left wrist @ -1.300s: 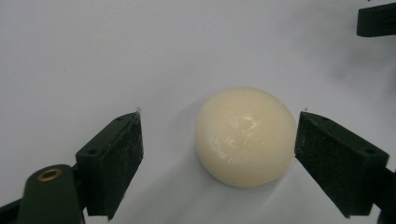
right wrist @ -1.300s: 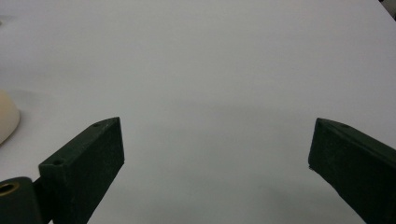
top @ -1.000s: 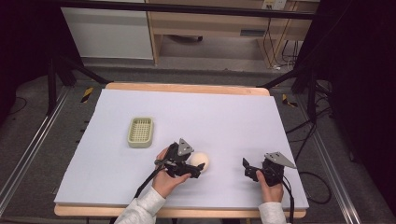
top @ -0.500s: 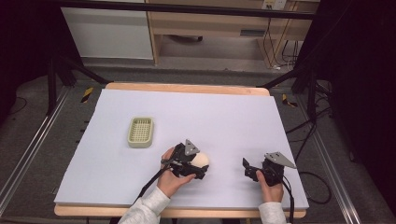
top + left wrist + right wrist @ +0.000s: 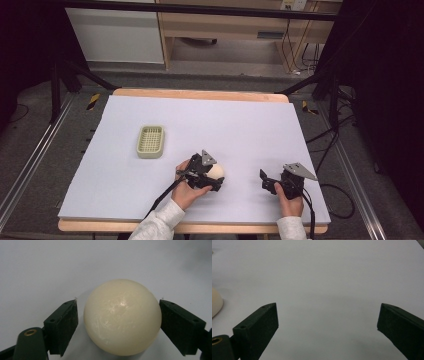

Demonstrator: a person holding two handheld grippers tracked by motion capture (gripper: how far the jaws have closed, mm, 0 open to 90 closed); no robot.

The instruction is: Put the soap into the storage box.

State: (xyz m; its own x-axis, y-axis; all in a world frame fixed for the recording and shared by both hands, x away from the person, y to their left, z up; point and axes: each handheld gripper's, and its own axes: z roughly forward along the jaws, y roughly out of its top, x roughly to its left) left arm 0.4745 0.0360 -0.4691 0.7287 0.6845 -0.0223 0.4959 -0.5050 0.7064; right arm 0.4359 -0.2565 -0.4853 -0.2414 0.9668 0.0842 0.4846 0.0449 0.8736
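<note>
Two grippers out, but just the left gripper [image 5: 212, 181] is busy: jaws apart around the cream ball [image 5: 122, 317] near the table's front edge, not squeezing yet. Grab and lift are left, probably toward the basket [image 5: 150, 141]. Right gripper [image 5: 268, 182] sits open, idle

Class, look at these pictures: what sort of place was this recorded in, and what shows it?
Probably a lab or workshop set up for recording. A table covered in plain white stands on a grey floor, loose cables trail beside it, and a person works hand-held grippers, the left gripper around a cream ball.
</note>
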